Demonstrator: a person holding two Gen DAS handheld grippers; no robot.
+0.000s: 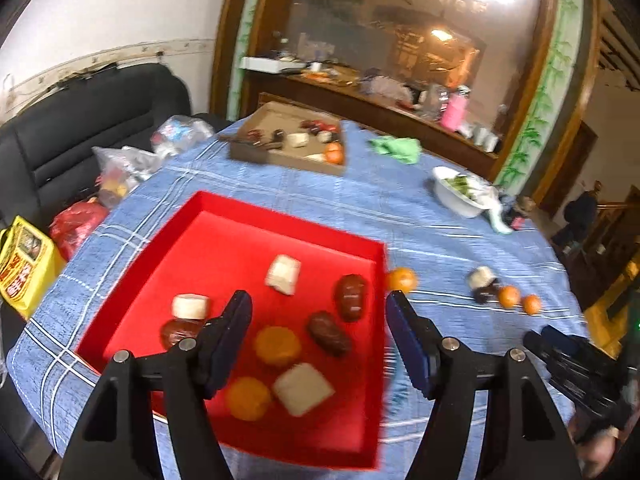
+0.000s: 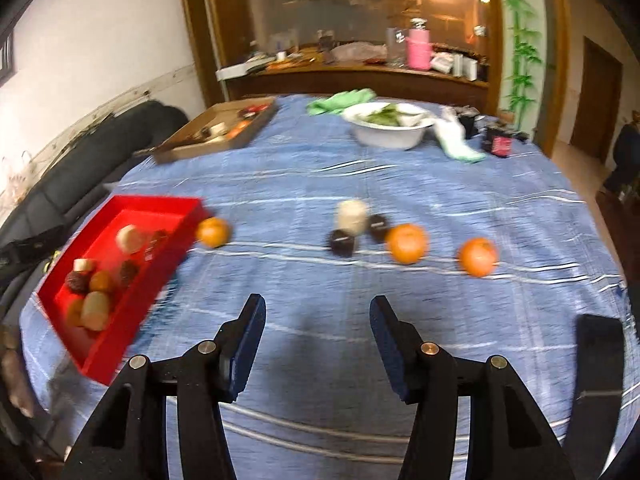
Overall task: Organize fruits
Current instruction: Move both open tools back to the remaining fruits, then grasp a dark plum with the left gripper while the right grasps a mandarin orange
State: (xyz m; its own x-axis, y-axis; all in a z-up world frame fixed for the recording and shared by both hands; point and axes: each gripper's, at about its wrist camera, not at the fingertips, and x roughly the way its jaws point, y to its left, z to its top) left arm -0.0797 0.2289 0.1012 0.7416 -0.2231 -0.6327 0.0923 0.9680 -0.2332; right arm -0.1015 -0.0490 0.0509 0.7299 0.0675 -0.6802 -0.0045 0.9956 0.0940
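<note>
Orange tangerine (image 1: pixel 401 280) beside red tray (image 1: pixel 224 216)

One red tray (image 1: pixel 208 232) sits on the worktop (image 2: pixel 360 184). In the left wrist view it holds seven pieces: two oranges, one (image 1: pixel 277 346) above the other (image 1: pixel 248 398); three pale blocks, at the back (image 1: pixel 283 274), at the left (image 1: pixel 191 306) and at the front (image 1: pixel 303 389); and two dark red-brown pieces, one (image 1: pixel 351 297) behind the other (image 1: pixel 329 333). An eighth, reddish thing (image 1: pixel 176 332) lies half hidden behind a finger. Outside the tray lie three oranges: one (image 2: pixel 213 232) just beside the tray, two more to the right (image 2: pixel 407 243) (image 2: pixel 477 257). Between them stand one pale piece (image 2: pixel 352 216) and two dark pieces (image 2: pixel 342 243) (image 2: pixel 378 227). Farther back are one cardboard tray (image 2: pixel 188 148), one white bowl (image 2: pixel 386 136) and one green cloth (image 2: pixel 340 102). Two hand-held grippers are in view.
</note>
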